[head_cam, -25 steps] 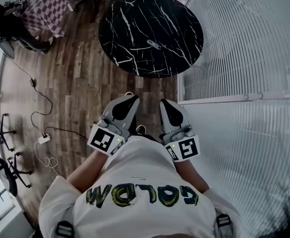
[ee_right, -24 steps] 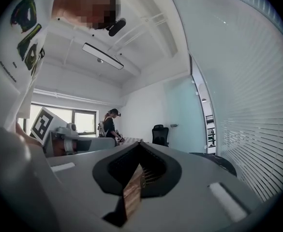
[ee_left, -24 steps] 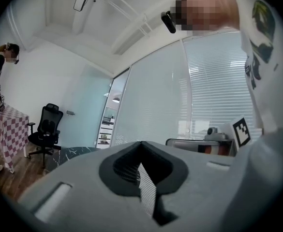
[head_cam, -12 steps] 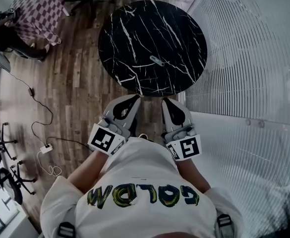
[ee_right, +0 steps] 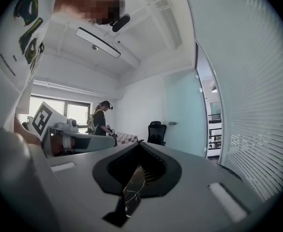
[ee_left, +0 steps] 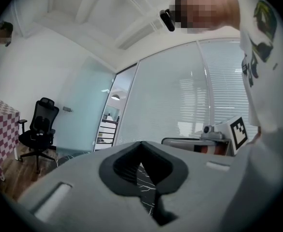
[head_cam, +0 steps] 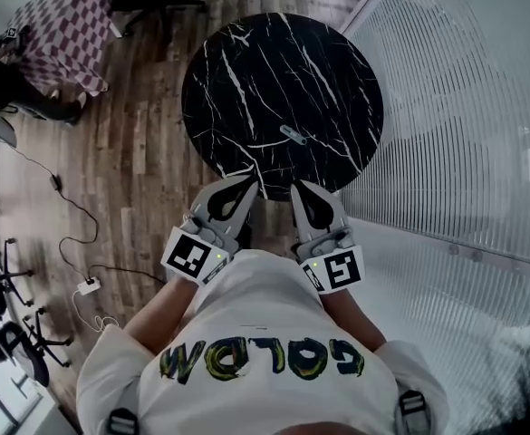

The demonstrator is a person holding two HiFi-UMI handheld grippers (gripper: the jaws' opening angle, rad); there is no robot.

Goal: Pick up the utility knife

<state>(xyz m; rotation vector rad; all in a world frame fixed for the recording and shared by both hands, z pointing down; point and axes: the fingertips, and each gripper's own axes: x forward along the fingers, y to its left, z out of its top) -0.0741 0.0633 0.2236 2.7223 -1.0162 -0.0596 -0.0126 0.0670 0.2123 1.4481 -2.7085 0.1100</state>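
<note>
Up at near edge of bench point(head_cam: 246, 71) now, short of it a second ago. Jaws closed, empty on left gripper point(head_cam: 249, 180) and right gripper point(head_cam: 297, 189). Approach only: utility knife point(head_cam: 293, 134) right of bench centre, untouched.

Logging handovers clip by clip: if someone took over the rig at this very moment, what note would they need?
Left gripper: shut, empty, at the near edge of the table.
Right gripper: shut, empty, beside the left one.
Knife: lies flat on the table, right of centre, ahead of the right gripper, untouched.
Done: nothing picked up yet.
Left: reach over the table, open the jaws, close on the knife, lift.
</note>
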